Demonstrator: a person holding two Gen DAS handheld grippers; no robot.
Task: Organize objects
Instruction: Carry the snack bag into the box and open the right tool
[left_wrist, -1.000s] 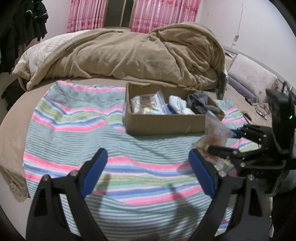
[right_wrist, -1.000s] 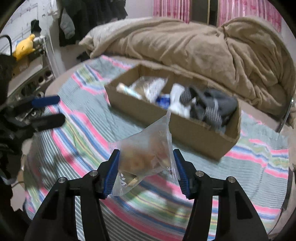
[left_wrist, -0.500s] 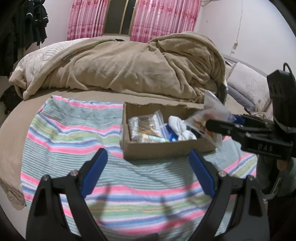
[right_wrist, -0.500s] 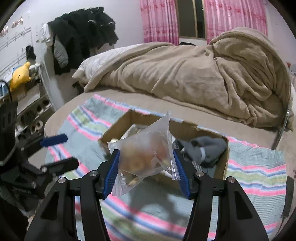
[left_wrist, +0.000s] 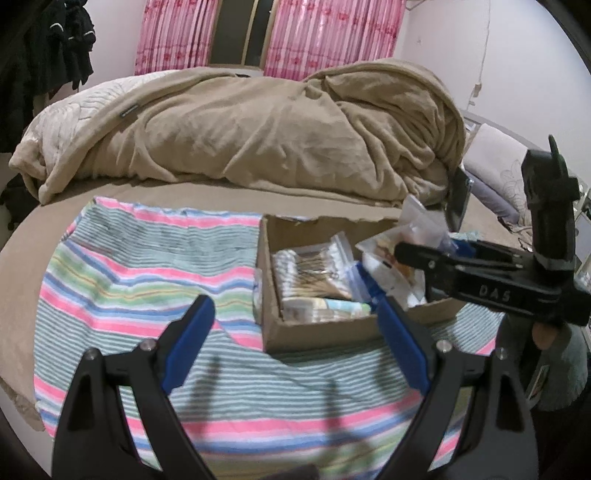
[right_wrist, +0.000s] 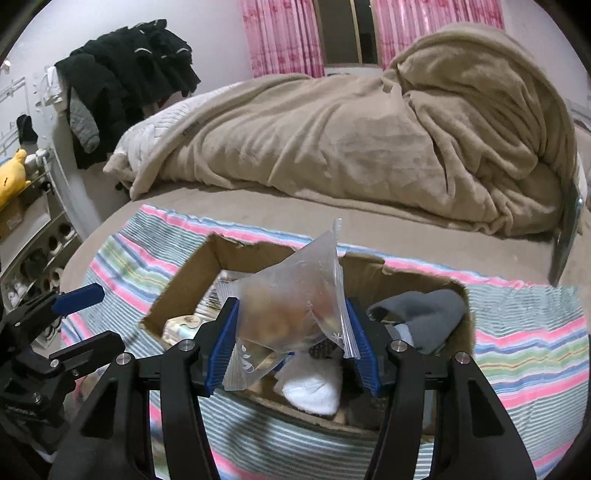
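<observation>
My right gripper (right_wrist: 291, 341) is shut on a clear zip bag (right_wrist: 295, 310) of brownish snacks and holds it over the open cardboard box (right_wrist: 177, 284). In the left wrist view the bag (left_wrist: 402, 240) hangs above the box (left_wrist: 332, 332) from the right side. The box holds a packet of cotton swabs (left_wrist: 314, 266), a white sock (right_wrist: 314, 384) and a grey sock (right_wrist: 424, 314). My left gripper (left_wrist: 291, 339) is open and empty, above the striped cloth in front of the box.
The box sits on a striped pink, green and blue cloth (left_wrist: 129, 269) on the bed. A heaped tan blanket (left_wrist: 258, 129) lies behind. Dark clothes (right_wrist: 122, 81) hang at the left, above a shelf with a yellow toy (right_wrist: 11, 177).
My right gripper carried the zip bag up from the cloth and forward until it hangs over the box. My left gripper stayed open and edged closer to the box.
</observation>
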